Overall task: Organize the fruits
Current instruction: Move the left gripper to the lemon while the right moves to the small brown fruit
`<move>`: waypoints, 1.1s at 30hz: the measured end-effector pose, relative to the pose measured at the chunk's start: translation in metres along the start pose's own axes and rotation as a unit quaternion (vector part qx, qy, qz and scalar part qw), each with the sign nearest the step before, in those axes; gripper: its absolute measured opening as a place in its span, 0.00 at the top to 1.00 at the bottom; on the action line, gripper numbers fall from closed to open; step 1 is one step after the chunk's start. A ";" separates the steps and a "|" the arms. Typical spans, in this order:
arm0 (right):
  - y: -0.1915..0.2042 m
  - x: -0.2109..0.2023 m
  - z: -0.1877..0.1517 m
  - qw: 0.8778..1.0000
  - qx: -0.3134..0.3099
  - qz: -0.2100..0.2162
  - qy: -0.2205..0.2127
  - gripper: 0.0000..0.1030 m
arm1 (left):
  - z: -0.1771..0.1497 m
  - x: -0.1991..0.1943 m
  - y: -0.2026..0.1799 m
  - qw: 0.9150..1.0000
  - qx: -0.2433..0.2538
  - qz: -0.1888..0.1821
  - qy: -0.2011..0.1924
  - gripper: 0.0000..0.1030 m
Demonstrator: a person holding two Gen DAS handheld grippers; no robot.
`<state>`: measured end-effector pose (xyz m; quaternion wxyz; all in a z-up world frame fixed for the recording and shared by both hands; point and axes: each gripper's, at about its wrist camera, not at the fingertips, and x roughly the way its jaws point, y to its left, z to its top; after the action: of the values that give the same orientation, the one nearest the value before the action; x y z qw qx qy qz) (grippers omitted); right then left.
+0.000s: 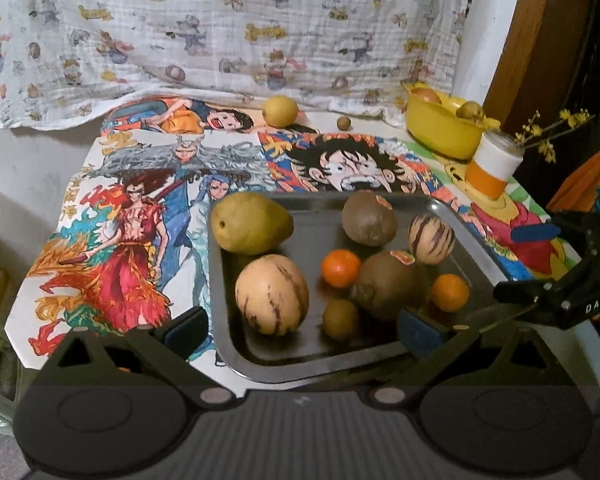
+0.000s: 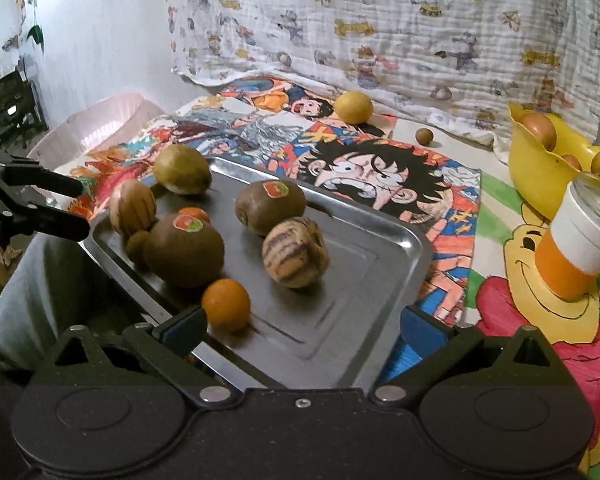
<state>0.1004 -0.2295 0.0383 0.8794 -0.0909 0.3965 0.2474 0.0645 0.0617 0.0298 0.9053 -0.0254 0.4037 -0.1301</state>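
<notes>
A metal tray point(image 1: 380, 356) point(image 2: 364, 236) holds a green pear point(image 1: 250, 223) point(image 2: 182, 169), two striped melons point(image 1: 272, 295) point(image 1: 431, 239) point(image 2: 295, 253), two brown kiwis with stickers point(image 1: 370, 219) point(image 2: 184, 250), two small oranges point(image 1: 340, 268) point(image 2: 225, 303) and a small kiwi point(image 1: 341, 319). My left gripper point(image 1: 300, 330) is open and empty at the tray's near edge. My right gripper point(image 2: 300, 330) is open and empty over the tray's near right corner. A yellow fruit point(image 1: 280, 111) point(image 2: 353, 107) and a small brown fruit point(image 1: 343, 123) point(image 2: 424, 135) lie on the table at the back.
A yellow bowl point(image 1: 440, 130) point(image 2: 536, 172) with fruit stands at the back right. An orange and white jar point(image 1: 492, 166) point(image 2: 576, 248) stands in front of it. A printed cloth point(image 2: 380, 28) hangs behind. A pink basin point(image 2: 100, 124) is off the left side.
</notes>
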 end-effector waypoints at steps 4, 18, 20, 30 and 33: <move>-0.006 0.000 0.000 1.000 -0.018 -0.015 0.020 0.01 | 0.002 0.003 -0.003 1.000 0.017 0.003 0.007 0.01; -0.035 0.015 0.035 0.999 -0.025 -0.033 0.007 0.01 | 0.031 0.017 -0.001 0.999 0.046 0.016 0.021 0.01; -0.040 0.021 0.043 0.999 -0.023 -0.032 0.004 0.01 | 0.039 0.020 0.001 0.998 0.051 0.018 0.024 0.01; -0.065 0.062 0.094 0.999 0.000 -0.047 -0.015 0.01 | 0.092 0.048 0.022 0.998 0.050 0.018 0.023 0.01; -0.072 0.077 0.109 0.998 0.010 -0.061 -0.016 0.01 | 0.111 0.059 0.028 0.998 0.058 0.021 0.016 0.01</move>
<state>0.2509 -0.2250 0.0516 0.8998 -0.1019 0.3787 0.1910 0.1905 0.0673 0.0576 0.9010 0.0377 0.4106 -0.1346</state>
